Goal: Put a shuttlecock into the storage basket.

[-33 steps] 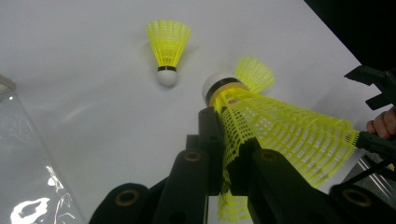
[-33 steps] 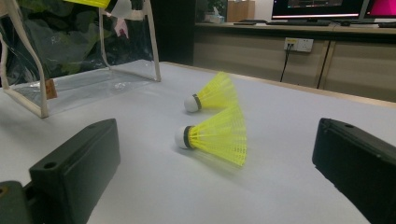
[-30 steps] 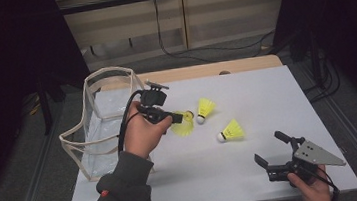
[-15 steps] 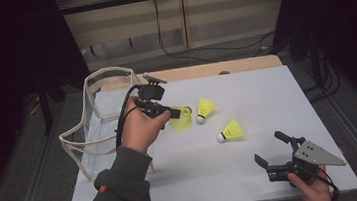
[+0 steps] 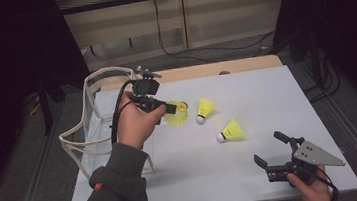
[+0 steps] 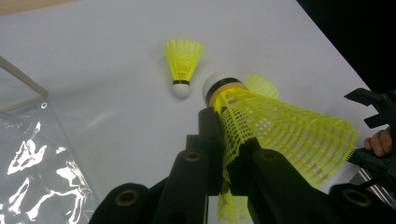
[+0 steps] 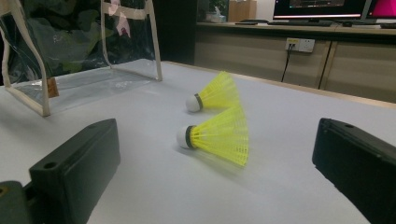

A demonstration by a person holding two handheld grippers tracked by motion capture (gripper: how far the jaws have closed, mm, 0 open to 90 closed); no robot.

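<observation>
Left hand-held gripper (image 5: 171,108): raised above the table (image 5: 266,91), between its left edge and centre, jaws clamped on the mesh skirt of a yellow shuttlecock (image 5: 178,114). In the left gripper view the held shuttlecock (image 6: 275,126) sits between the black jaws, white cork end pointing away from the camera, skirt squashed where the pads bite. The person's left hand (image 5: 133,123) wraps the grip; a grey sleeve (image 5: 118,187) comes in from the table's near edge.

Right hand-held gripper (image 5: 271,152): low by the near right corner of the table, jaws spread wide, nothing between them. Grey three-cornered plate on top. Right gripper view looks across the table surface between the two open jaws.

Two more shuttlecocks lie on the table, apart from each other. One (image 5: 205,109) near the centre, just to the right of the held one, cork toward the near edge. The other (image 5: 231,131) lies nearer the right gripper, cork pointing left. Right gripper view: nearer one (image 7: 217,136), farther one (image 7: 212,95), both on their sides.

Clear bag (image 5: 93,124) with pale trim stands open at the left edge of the table, just beside the left hand.
</observation>
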